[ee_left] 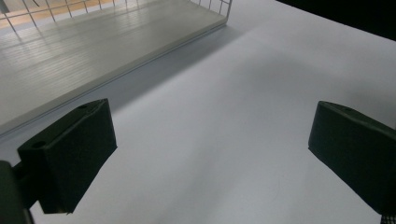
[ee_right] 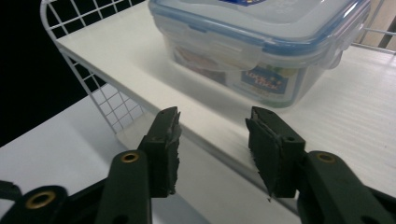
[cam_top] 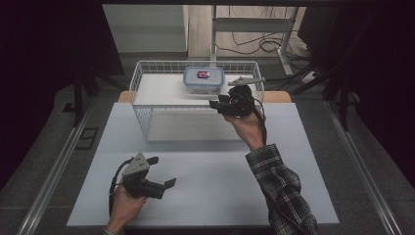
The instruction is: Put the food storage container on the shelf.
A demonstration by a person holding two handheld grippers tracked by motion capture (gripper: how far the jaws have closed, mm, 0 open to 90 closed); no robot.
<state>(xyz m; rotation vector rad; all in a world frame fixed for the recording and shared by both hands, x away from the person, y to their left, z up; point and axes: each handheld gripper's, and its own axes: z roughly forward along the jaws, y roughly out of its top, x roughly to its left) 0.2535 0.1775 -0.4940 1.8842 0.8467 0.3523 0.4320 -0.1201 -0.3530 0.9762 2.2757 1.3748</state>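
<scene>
Left gripper low over white table, jaws wide, nothing between. Wire basket behind. Clear lidded container sits on the basket's white shelf; right gripper just beside it, jaws part-open, empty.

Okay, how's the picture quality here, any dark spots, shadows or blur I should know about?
High view: dim, dark at both sides, the table evenly lit. Left gripper view: sharp, with a soft shadow beside the basket. Right gripper view: the box reads clearly, its label slightly soft, a black corner at upper left, the right gripper sharp.
</scene>
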